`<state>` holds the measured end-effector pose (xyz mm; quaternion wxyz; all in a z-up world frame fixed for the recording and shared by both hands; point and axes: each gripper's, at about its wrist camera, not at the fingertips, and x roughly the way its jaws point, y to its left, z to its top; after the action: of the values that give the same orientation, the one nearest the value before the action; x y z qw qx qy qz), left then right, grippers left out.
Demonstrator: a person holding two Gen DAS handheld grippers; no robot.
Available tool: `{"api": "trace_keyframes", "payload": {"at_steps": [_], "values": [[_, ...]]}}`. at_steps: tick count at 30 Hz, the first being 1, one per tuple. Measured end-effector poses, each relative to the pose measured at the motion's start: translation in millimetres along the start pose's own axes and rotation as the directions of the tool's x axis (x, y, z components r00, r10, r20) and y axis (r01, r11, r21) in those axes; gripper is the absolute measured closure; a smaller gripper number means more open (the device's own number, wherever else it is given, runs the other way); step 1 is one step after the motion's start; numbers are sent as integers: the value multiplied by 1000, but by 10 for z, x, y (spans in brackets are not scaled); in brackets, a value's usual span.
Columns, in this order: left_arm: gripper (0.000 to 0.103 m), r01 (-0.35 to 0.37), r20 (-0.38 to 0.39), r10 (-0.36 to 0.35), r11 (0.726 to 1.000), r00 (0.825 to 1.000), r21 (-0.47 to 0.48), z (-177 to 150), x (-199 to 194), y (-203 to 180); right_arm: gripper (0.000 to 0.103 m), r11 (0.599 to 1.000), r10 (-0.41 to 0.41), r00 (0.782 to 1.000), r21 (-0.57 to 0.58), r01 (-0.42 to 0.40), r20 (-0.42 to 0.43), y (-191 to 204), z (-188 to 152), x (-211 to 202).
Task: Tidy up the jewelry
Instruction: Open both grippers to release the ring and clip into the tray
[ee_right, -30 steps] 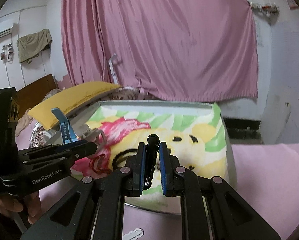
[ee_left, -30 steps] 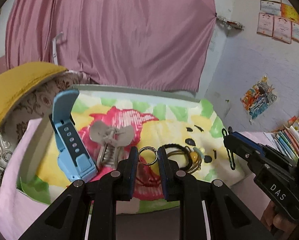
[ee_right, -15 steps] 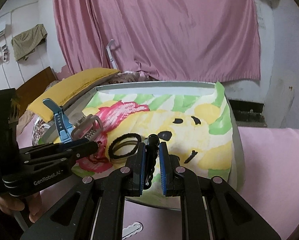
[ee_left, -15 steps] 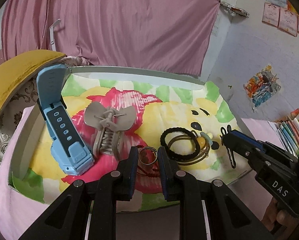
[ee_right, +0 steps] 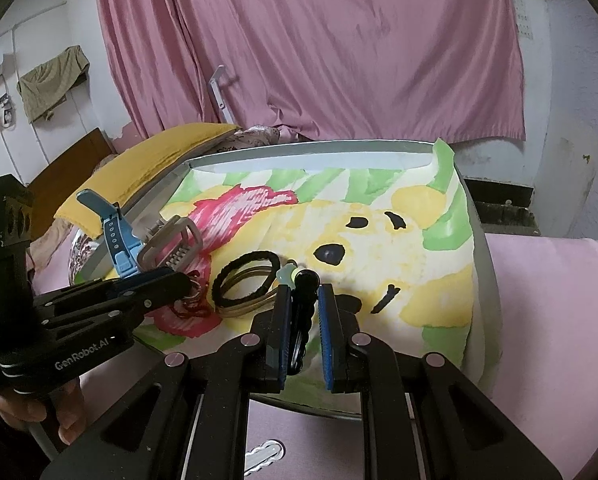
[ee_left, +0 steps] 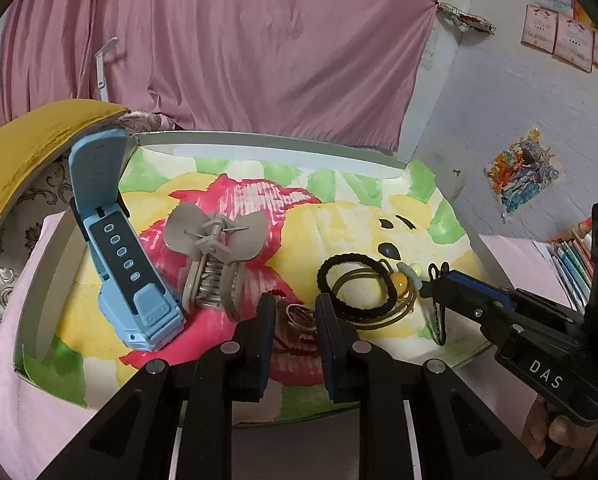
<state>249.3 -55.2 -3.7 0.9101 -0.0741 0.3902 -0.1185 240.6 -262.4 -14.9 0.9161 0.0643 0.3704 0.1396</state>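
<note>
Readable markings: "GenRobot.AI" on the body of the left gripper (ee_right: 187, 284), seen in the right wrist view; "DAS" on the body of the right gripper (ee_left: 433, 280), seen in the left wrist view.

Carrier: a shallow grey tray (ee_left: 259, 148) lined with a cartoon-bear cloth (ee_left: 339, 216), resting on pink bedding (ee_right: 547, 280).

Left edge of tray: a blue watch (ee_left: 119, 256), its strap standing up against the left wall. Just beside it to the right, a grey claw hair clip (ee_left: 215, 264), lying on the pink patch of the cloth.

Near edge, centre: a metal ring (ee_left: 297, 316) with a red cord (ee_left: 295, 348) lies on the cloth between the left gripper's fingers. The fingers stand apart either side of it; no pad is seen pressing on it.

Right of centre: a black hair tie (ee_left: 355, 284) overlapping thin brown hair bands (ee_left: 379, 316) with yellow and pale beads (ee_left: 405, 276).

Near right corner: a black beaded piece (ee_right: 305, 304) sits between the right gripper's blue pads. The jaws are parted, with a gap at each pad; it leans toward the left pad, contact uncertain. Its top touches the beads.

Surroundings: yellow pillow (ee_left: 23, 148) left of the tray, pink curtain (ee_left: 219, 40) behind, books (ee_left: 571, 264) far right.
</note>
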Motion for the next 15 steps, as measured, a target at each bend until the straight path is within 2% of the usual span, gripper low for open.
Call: {"api": "trace_keyframes", "payload": {"at_steps": [3, 5, 9, 13, 15], "values": [[84, 5, 14, -5, 1000, 1000, -14, -3, -25, 29, 89, 1000, -5, 1000, 3, 5, 15, -2, 0, -32], [82, 7, 28, -6, 1000, 1000, -26, -4, -51, 51, 83, 1000, -15, 999, 1, 15, 28, -17, -5, -64], [61, 30, 86, -27, 999, 996, -43, -11, -149, 83, 79, 999, -45, 994, -5, 46, 101, -17, -7, -207], [53, 28, 158, -24, 999, 987, -24, -20, -276, 29, 62, 996, -92, 974, 4, 93, 208, -15, -10, -429], [46, 25, 194, -22, 1000, 981, -18, -25, -350, 11, 60, 994, -107, 963, 8, 109, 249, -14, -13, -543]]}}
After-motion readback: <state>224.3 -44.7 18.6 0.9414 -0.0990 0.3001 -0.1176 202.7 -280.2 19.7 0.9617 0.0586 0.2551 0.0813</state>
